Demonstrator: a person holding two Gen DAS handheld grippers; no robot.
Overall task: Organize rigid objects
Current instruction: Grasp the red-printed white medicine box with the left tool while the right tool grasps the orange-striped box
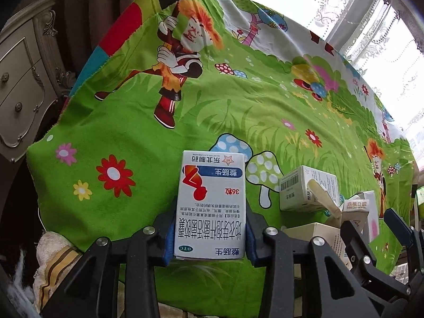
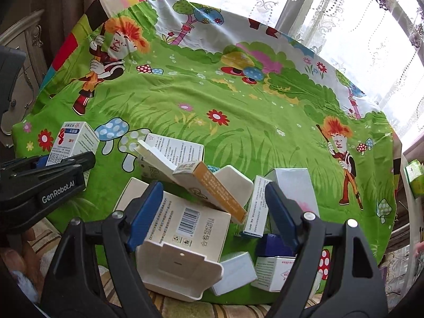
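Observation:
My left gripper is shut on a white medicine box with blue and red print; the box stands upright on the green cartoon cloth. The same box and left gripper show at the left of the right wrist view. My right gripper is open and hovers over a heap of boxes: a large white box with a barcode, an orange-sided box lying across it, and a narrow white box between the fingers.
More boxes lie in the heap: an open-flap white box, a silver-grey box, a dark blue box and small white ones. A carved cream dresser stands left. Lace curtains hang behind.

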